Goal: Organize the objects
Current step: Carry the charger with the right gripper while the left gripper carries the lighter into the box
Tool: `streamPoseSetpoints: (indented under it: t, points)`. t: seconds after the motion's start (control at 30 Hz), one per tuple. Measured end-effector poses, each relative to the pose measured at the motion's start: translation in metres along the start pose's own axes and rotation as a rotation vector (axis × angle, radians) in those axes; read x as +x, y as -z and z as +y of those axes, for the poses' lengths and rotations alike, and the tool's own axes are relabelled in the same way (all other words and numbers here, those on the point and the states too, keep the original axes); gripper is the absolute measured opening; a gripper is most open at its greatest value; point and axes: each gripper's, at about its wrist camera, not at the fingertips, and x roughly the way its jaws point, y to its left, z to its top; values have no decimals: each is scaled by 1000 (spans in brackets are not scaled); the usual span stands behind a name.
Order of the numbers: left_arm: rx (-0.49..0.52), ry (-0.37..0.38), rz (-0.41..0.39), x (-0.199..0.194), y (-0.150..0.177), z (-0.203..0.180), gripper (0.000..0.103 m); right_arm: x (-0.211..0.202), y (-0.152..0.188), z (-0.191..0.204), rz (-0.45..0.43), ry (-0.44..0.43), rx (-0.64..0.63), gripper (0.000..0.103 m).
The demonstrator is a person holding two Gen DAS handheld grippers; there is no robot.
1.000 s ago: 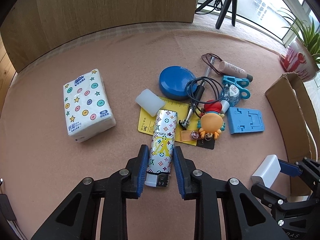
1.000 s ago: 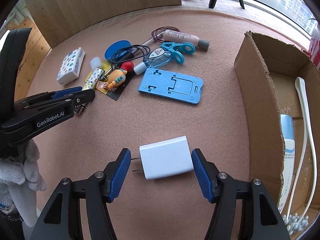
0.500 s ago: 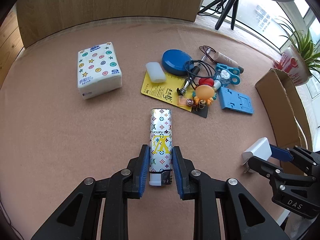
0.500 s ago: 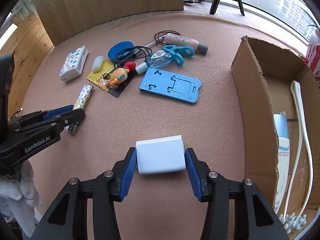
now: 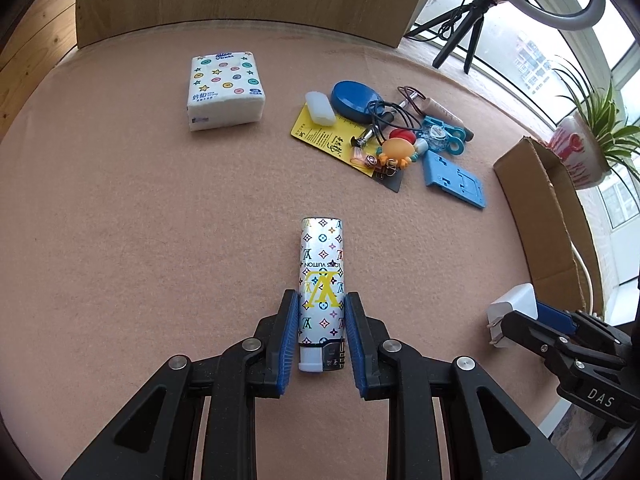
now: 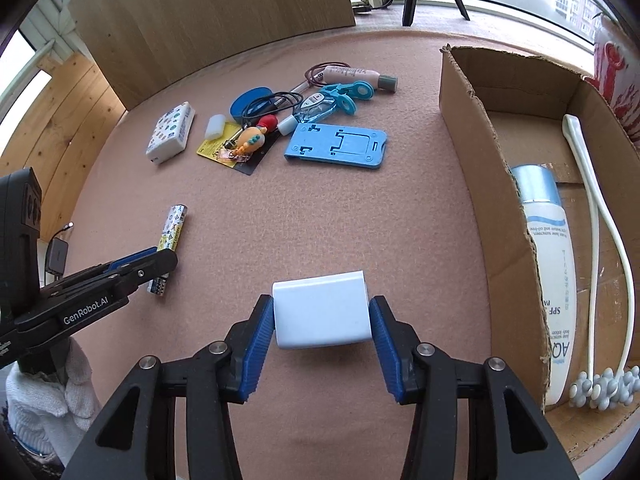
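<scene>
Left wrist view: the left hand-held gripper (image 5: 322, 330) pinches the patterned lighter (image 5: 321, 280) between its blue pads, as it did a second ago. The lighter then lay against the yellow card (image 5: 320, 136) in the clutter; it now sits well apart from that pile, over bare pink surface (image 5: 140, 240). Beyond it, the tissue pack (image 5: 226, 90) has receded toward the wooden panel.

Right wrist view: the right hand-held gripper (image 6: 321, 314) now presses both pads on the white charger (image 6: 320, 310); a second ago the jaws stood wide with gaps either side. A shadow shows under the charger. To its right stands the cardboard box (image 6: 472, 152), holding a lotion bottle (image 6: 550, 260) and a white massager (image 6: 592, 216). Farther off, the blue phone stand (image 6: 336, 146) lies unmoved.
</scene>
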Motion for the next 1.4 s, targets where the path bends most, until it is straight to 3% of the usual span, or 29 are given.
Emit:
streamPoseSetpoints:
  t: [0.43,0.73,1.07,1.4]
  points:
    - [35,56,-65,-23,-17,-51,25,-59,-9,-26,-121,-42,12,44]
    - [119,107,-102,-27,-34,-118,25,-109,-8,-78,-214,15,54,44]
    - [255,162,-111,-20,-46,-212,25,-130,-3,-137,-254,108,112,44]
    - [338,148,-98,5,-49,-275,25,-124,0,-169,-240,133,145,45]
